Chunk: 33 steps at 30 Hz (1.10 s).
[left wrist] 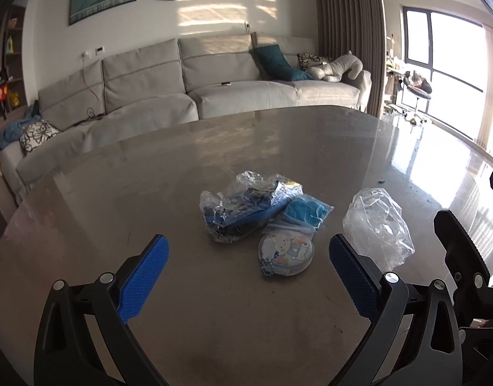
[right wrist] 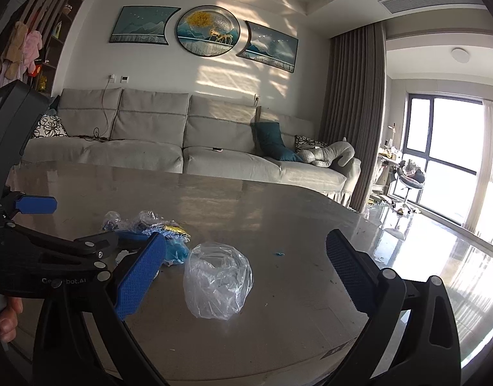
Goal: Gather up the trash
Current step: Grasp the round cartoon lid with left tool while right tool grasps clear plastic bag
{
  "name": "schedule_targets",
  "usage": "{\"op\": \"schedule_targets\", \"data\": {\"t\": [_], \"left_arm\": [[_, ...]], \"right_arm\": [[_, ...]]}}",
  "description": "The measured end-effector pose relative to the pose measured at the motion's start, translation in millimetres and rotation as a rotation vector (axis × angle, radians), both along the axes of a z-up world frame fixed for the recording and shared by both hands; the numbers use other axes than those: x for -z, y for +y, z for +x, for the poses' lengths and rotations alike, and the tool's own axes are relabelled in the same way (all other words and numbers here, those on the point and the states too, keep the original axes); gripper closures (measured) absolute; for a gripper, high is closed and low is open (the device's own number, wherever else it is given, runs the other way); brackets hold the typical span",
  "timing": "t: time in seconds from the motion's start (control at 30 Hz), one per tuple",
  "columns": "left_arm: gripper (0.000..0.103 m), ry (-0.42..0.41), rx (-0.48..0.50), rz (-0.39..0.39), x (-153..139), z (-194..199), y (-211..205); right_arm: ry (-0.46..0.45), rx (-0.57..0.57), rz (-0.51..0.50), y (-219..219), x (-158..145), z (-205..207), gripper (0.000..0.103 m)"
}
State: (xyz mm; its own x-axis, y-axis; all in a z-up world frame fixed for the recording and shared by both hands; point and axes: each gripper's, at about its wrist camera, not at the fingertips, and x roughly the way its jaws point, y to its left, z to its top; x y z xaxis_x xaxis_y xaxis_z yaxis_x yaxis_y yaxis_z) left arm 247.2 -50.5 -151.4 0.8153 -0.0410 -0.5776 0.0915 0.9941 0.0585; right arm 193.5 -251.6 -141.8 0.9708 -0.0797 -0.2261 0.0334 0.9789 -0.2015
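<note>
A heap of trash lies mid-table: a crumpled clear wrapper with blue contents (left wrist: 243, 209), a small bag of blue stuff (left wrist: 306, 212) and a round cartoon-printed packet (left wrist: 286, 252). To their right sits an empty clear plastic bag (left wrist: 378, 225), also in the right wrist view as the clear bag (right wrist: 218, 284). My left gripper (left wrist: 246, 254) stands open just short of the heap, nothing between its blue pads. My right gripper (right wrist: 246, 257) is open too, with the clear bag between and just beyond its fingers. The left gripper (right wrist: 69, 225) shows at that view's left, over the heap (right wrist: 156, 228).
The grey stone table (left wrist: 150, 193) has a rounded far edge; its right edge (right wrist: 391, 241) drops to a glossy floor. A grey sofa (left wrist: 214, 90) with cushions runs behind it. A tiny blue scrap (right wrist: 280, 253) lies on the table. A hand (right wrist: 8, 318) holds the left tool.
</note>
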Motion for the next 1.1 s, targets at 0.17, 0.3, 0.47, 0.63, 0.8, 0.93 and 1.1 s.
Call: {"op": "schedule_targets", "data": {"t": [0.17,0.3,0.47,0.63,0.8,0.93,1.1], "left_arm": [[0.005,0.088,0.028,-0.027,22,23,-5],[0.005,0.119,0.02,-0.02,36,32,-10],[0.005,0.146,0.015,-0.019,41,44,-13],[0.005,0.217,0.032,-0.012,49,59,-21],[0.047,0.245,0.074,-0.024,53,63,-24],[0.047,0.22,0.074,-0.08,50,57,-16],[0.047,0.182,0.029,-0.059,48,47,-5]], "right_arm": [[0.03,0.003,0.024,-3,12,14,0.004],[0.041,0.006,0.026,-4,22,21,0.004],[0.056,0.007,0.051,-8,29,26,0.004],[0.06,0.003,0.042,-5,33,27,0.004],[0.055,-0.001,0.042,-5,34,26,0.004],[0.066,-0.005,0.041,-5,35,27,0.004],[0.091,-0.023,0.023,1,42,28,0.004]]}}
